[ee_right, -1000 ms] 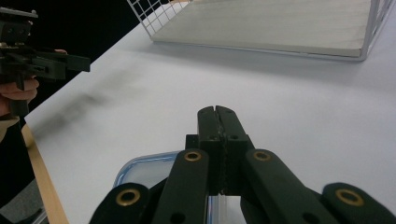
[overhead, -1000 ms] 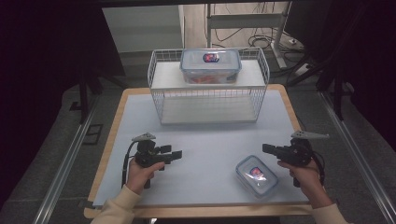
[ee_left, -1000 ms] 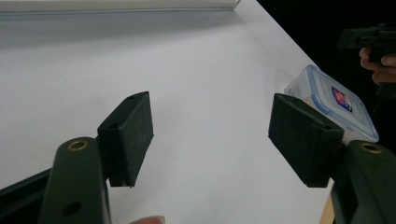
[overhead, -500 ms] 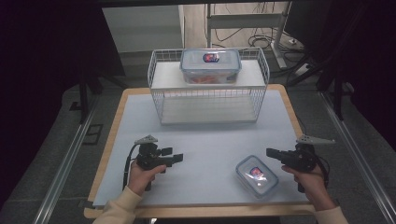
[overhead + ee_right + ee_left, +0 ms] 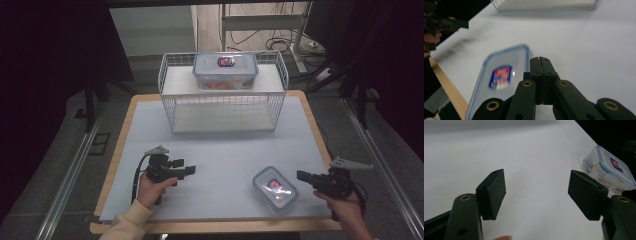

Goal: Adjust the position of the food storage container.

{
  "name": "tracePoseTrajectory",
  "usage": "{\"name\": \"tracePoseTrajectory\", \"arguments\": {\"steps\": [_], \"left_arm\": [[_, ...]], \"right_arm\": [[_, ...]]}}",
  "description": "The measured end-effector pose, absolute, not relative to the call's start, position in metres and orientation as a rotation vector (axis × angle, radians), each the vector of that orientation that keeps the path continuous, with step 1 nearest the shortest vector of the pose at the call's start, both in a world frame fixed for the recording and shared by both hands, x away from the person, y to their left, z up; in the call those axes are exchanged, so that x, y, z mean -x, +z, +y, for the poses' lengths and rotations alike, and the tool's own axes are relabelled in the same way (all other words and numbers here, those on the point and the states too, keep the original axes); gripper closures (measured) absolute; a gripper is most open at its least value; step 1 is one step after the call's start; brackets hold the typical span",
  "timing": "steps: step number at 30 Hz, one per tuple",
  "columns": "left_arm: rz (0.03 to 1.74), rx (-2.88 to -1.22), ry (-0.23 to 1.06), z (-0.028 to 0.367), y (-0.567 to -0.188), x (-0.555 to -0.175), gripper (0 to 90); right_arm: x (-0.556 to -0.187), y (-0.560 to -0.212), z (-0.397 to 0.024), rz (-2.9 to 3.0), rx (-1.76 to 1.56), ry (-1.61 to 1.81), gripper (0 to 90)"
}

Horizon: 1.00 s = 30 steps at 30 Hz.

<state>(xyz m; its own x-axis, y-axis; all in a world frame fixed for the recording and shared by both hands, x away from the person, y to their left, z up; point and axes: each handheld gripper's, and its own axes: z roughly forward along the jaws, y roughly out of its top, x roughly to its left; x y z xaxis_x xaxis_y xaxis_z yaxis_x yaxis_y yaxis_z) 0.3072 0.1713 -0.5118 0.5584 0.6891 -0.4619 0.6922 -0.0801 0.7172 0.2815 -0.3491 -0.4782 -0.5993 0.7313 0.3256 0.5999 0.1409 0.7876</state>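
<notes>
**Q:** Two grippers are at work; how do they stand?

**A:** The right gripper [image 5: 301, 175] is clenched, its jaws pressed flat together with nothing between them, as its own view [image 5: 540, 61] shows. It points across the table [image 5: 225, 150] toward the small container [image 5: 274, 187], which lies just beside its tips at the near right of the table. The left gripper [image 5: 190, 170] is released: in the left gripper view [image 5: 537, 192] its two pads [image 5: 495, 192] stand well apart over bare white surface, holding nothing.

**Q:** Where does the small container lie relative to each tool?

**A:** It sits between them, close to the right gripper and well apart from the left. Its clear lid has a blue rim and a red and blue label.

**Q:** What lies beyond?

**A:** A white wire rack [image 5: 222, 107] stands at the far side of the table; a larger container [image 5: 226, 70] rests on its upper shelf.
</notes>
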Motion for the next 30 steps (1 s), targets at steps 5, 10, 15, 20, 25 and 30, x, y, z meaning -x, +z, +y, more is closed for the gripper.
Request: {"name": "tracePoseTrajectory", "arguments": {"steps": [5,10,15,20,25,30], "left_arm": [[1.141,-1.778,-0.014,0.17,-0.512,-0.308,30.4],[1.154,-1.768,-0.026,0.171,-0.513,-0.31,30.5],[1.155,-1.771,-0.025,0.171,-0.513,-0.311,30.5],[1.157,-1.769,-0.024,0.172,-0.513,-0.311,30.5],[1.162,-1.764,-0.019,0.173,-0.513,-0.311,30.5],[1.169,-1.762,-0.023,0.173,-0.514,-0.312,30.5]], "right_arm": [[-0.251,-0.489,-0.36,2.295,-1.344,1.366,89.1],[-0.226,-0.5,-0.357,2.385,-1.328,1.282,89.1],[-0.22,-0.508,-0.343,2.485,-1.291,1.24,89.1],[-0.225,-0.513,-0.33,2.539,-1.266,1.216,89.1],[-0.233,-0.513,-0.329,2.525,-1.291,1.232,89.1],[-0.243,-0.515,-0.329,2.51,-1.312,1.239,89.1]]}}
